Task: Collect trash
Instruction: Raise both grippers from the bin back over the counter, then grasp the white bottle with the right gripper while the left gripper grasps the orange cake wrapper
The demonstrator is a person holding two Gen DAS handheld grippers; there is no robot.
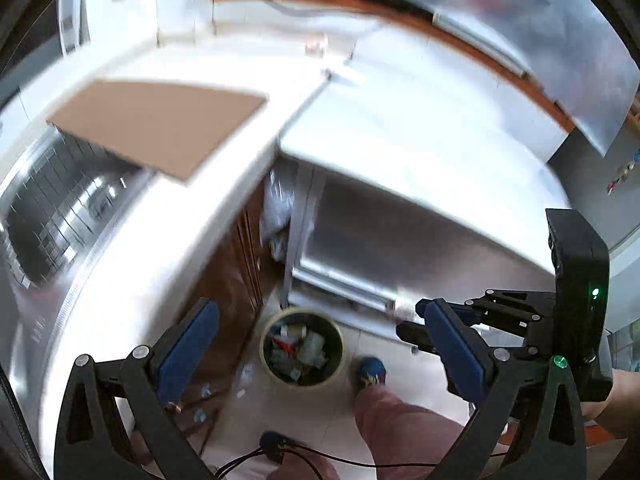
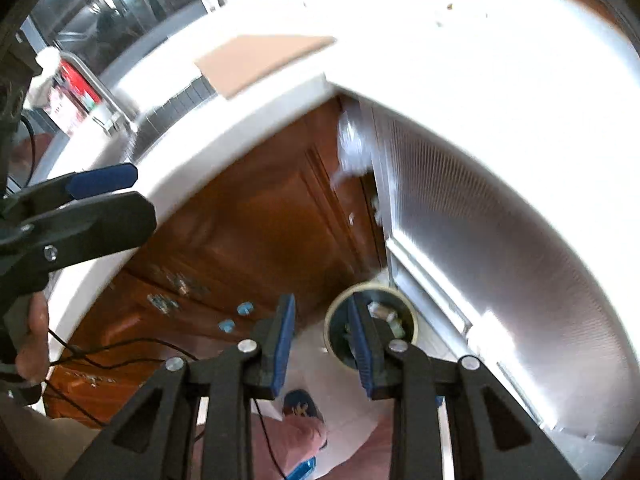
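Observation:
A round trash bin (image 1: pixel 302 346) stands on the floor far below, with wrappers and scraps in it. My left gripper (image 1: pixel 320 306) hangs high above it, blue pads spread wide and nothing between them. My right gripper (image 1: pixel 412 320) shows at the right edge of the left wrist view. In the right wrist view the right gripper (image 2: pixel 320 300) is narrowly open, with only floor showing in the gap. The bin (image 2: pixel 372 328) lies partly behind its right finger. The left gripper (image 2: pixel 144 192) juts in from the left. Both views are motion-blurred.
A white counter (image 1: pixel 160 240) carries a brown cardboard sheet (image 1: pixel 160 124) beside a steel sink (image 1: pixel 60 208). A steel appliance (image 1: pixel 400 232) stands to the right and a wooden cabinet (image 2: pixel 260 220) below the counter. The person's blue slipper (image 1: pixel 371 372) is next to the bin. Cables hang near the bottom.

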